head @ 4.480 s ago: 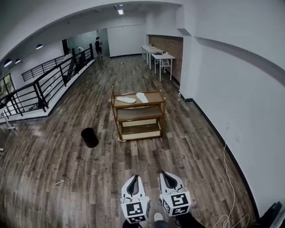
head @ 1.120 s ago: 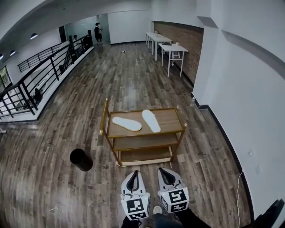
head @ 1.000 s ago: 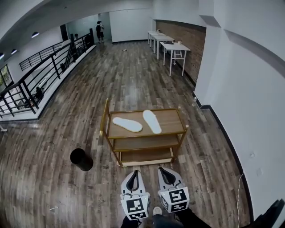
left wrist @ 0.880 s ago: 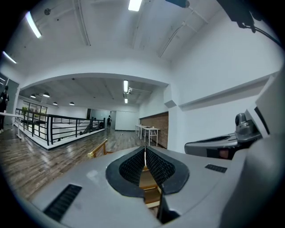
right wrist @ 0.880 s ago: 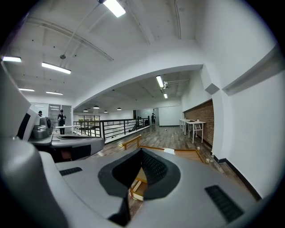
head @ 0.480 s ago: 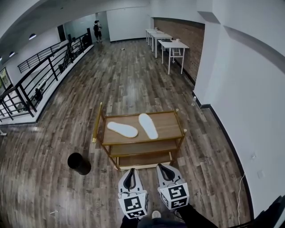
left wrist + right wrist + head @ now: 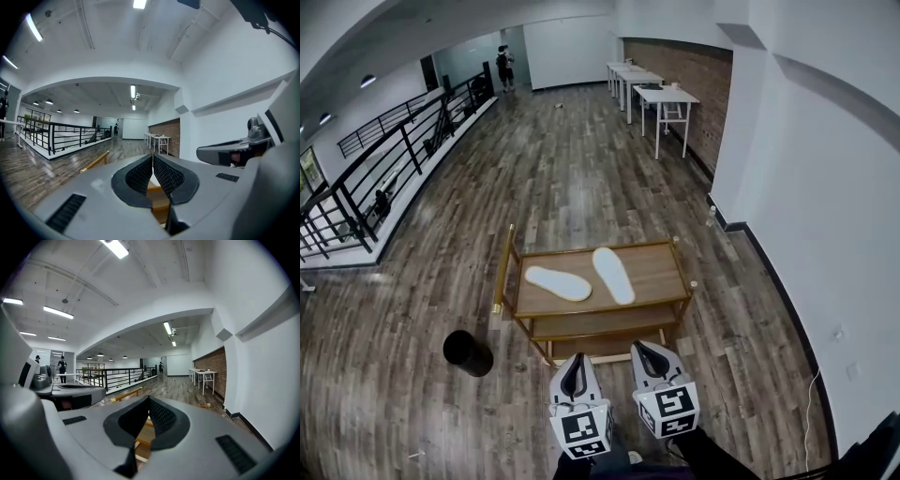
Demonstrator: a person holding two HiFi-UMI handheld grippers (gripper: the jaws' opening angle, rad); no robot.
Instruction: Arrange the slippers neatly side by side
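Site: a long hall with a wood floor (image 7: 581, 159), and a wooden three-shelf cart (image 7: 661, 272) directly ahead of the person.

A black bin (image 7: 468, 352) stands on the floor to the left of the cart, well apart from it and no part of the job.

Task items: two white slippers lie on the cart's top shelf. The left slipper (image 7: 557, 283) lies nearly crosswise. The right slipper (image 7: 613, 275) runs more front to back. They are near each other but not touching and not parallel — the pair is not yet arranged.

Tools: the left tongs (image 7: 575, 361) and right tongs (image 7: 643, 348) are held low in front of the cart, short of the shelf. Both are closed and empty; each gripper view shows the ribbed pads together with nothing between them.

Assessment: the step in hand is the approach. To do it well, the person should stand square to the cart's near edge and spread the tongs before reaching in. The crosswise slipper should be taken by its rim and turned to match its partner — sides just beside each other, toes level.
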